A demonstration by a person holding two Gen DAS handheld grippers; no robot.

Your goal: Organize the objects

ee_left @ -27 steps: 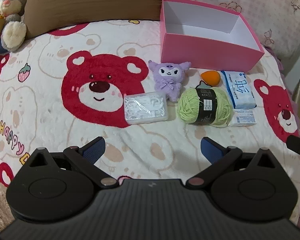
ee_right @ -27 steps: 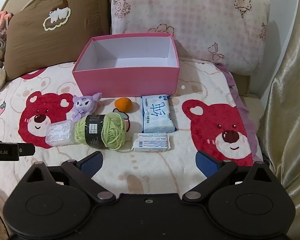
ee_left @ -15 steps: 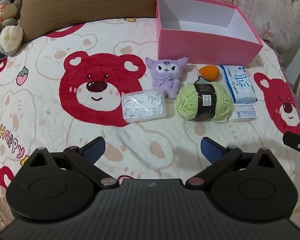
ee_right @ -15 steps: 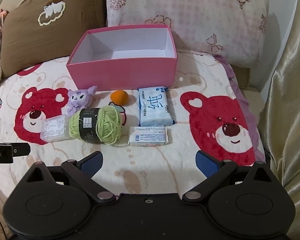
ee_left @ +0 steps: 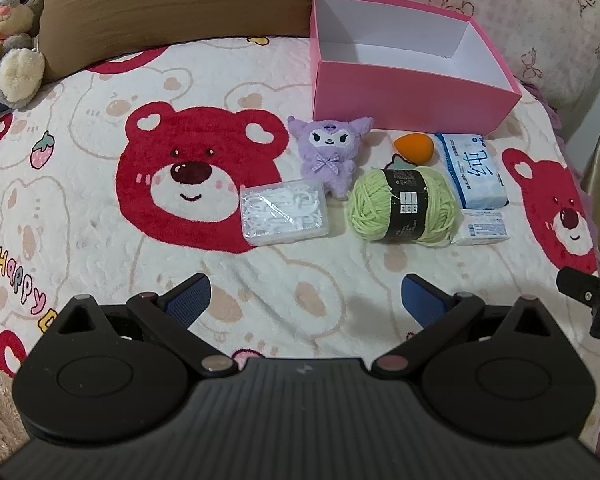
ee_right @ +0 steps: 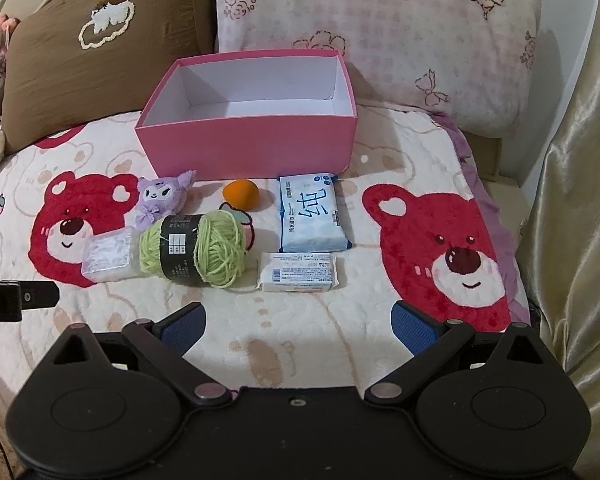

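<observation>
Ahead of both grippers, on the bear-print fleece blanket [ee_left: 100,216], six small items lie in a cluster just in front of the empty pink cardboard box [ee_right: 248,140]. My left gripper [ee_left: 304,300] and right gripper [ee_right: 296,320] hover spread wide, holding nothing. Nearest my left is the clear plastic box of floss picks [ee_left: 283,214], long axis crosswise; nearest my right, the small white wrapped packet [ee_right: 298,272], also crosswise. I judge either reachable first.

Both cameras' views shift: the left gripper [ee_left: 304,296] sits a little closer to the clear plastic case [ee_left: 283,209], and the right gripper [ee_right: 298,322] nearer the small white packet [ee_right: 299,271].
</observation>
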